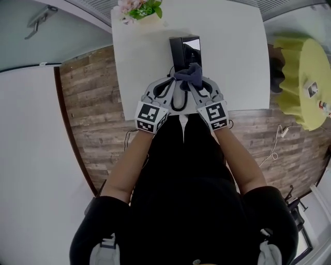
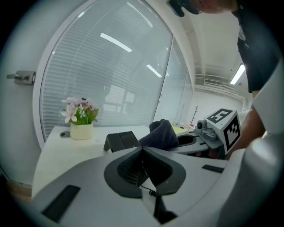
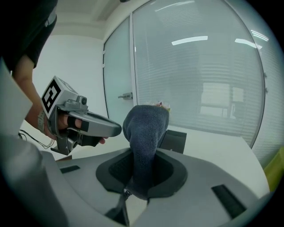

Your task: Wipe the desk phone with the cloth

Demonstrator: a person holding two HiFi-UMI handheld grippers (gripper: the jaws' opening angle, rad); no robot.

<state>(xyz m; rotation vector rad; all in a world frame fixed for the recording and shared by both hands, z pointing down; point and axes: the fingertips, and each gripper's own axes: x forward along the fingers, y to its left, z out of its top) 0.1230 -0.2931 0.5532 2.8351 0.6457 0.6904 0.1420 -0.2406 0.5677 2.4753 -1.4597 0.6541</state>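
Head view shows both tools held close together over the near end of the desk phone (image 1: 184, 50). The phone sits on the white table (image 1: 238, 62), which has a flower pot (image 1: 139, 10) at its far edge. The cloth (image 1: 189, 74) bunches where the two tools' tips meet, right above the phone's lower part. Whether it touches the phone cannot be told.

The right claw (image 3: 143, 153) is clamped on the cloth. In the right gripper view, the dark blue fabric rises from between the jaws as a rounded wad that fills the narrow gap. The left claw (image 2: 142, 150) has its jaws meeting with nothing between them. The cloth sits just beyond its tips and is not gripped by it.

The step in hand seems to be getting the cloth down onto the phone. To do it well, the right claw should hold its clamp firmly and press the wad's broad face flat on the phone. It should stroke lightly enough that the phone does not slide. The empty left claw could steady the phone's side, staying clear of the coiled cord (image 1: 178, 101).
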